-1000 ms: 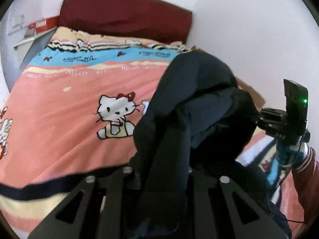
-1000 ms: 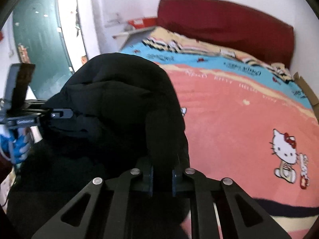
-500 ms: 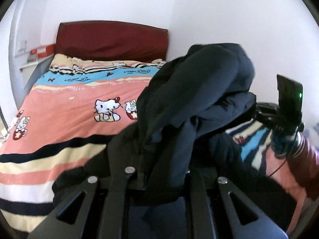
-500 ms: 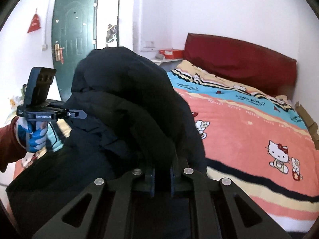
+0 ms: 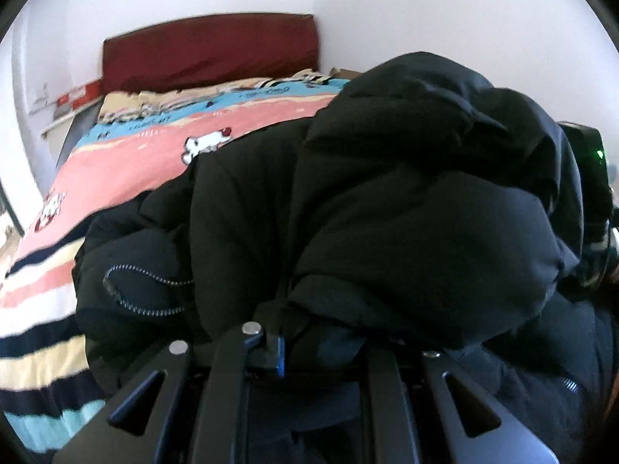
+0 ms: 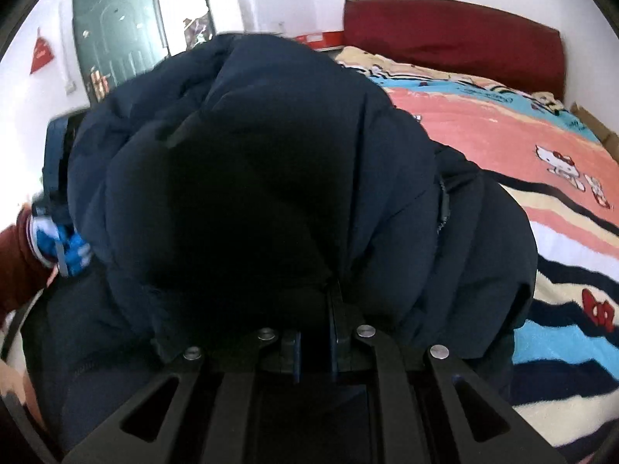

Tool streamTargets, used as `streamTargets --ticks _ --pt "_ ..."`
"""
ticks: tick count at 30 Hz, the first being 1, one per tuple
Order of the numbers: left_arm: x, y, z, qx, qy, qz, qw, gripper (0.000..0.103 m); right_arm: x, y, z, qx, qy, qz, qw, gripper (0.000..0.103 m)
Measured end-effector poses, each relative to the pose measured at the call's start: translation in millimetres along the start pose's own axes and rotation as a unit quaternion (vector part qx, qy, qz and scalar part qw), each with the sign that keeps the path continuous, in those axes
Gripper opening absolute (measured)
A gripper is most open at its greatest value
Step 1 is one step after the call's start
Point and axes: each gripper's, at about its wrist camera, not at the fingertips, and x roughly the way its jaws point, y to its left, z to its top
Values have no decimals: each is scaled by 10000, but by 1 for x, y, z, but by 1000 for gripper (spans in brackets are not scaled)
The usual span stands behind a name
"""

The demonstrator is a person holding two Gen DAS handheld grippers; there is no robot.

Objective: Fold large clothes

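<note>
A large dark navy puffer jacket (image 5: 387, 201) fills both views, bunched in thick folds over the foot of the bed; it also shows in the right wrist view (image 6: 271, 178). My left gripper (image 5: 309, 344) is shut on jacket fabric, its fingertips buried in the folds. My right gripper (image 6: 315, 332) is shut on the jacket too, with fabric pinched between its fingers. The zipper (image 5: 135, 290) shows at the lower left of the jacket. The right gripper's body (image 5: 592, 193) peeks out behind the jacket in the left wrist view.
The bed has a pink, blue and striped cartoon-cat blanket (image 5: 127, 162) and a dark red headboard (image 6: 456, 38). A white wall runs along the bed's right side. A green door (image 6: 112, 50) stands at the left. The person's blue-gloved hand (image 6: 62, 243) holds the left gripper.
Both grippers have come down and closer together with the jacket. The jacket has dropped from hanging high to lying bunched low over the bed, filling more of each view.
</note>
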Motion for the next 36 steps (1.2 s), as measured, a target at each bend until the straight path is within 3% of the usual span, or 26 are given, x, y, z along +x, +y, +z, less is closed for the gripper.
streamTargets --ticks 5,10,14,17,23,25,26,27,36 --pt "-30 -11 -2 76 -128 -63 9999 11 -22 18 2 -176 -34 -80 9998 11" --pt "-7 -9 -12 -9 70 138 9999 11 -12 19 -12 5 87 -98 9999 12" --pt "-9 -7 -11 -138 146 124 9997 12 -10 16 -3 53 184 -233 9995 12" --pt "-10 -10 -12 -116 179 186 9996 14 -17 27 -5 -149 276 -381 9988 16" --pt "-7 -13 -6 -261 275 287 9989 15 -30 27 -8 -18 338 -413 9986 36" --pt "-5 -12 -2 -301 302 330 9985 15 -36 34 -8 -83 376 -437 9983 47" --pt "-5 -13 -1 -326 310 351 9984 15 -40 36 -7 -130 394 -426 9982 59" --pt "-5 -13 -1 -349 320 380 9982 15 -41 38 -9 -162 404 -430 9981 65" --pt "-10 -23 -1 -329 415 641 9965 18 -76 24 -9 21 227 -406 9989 67"
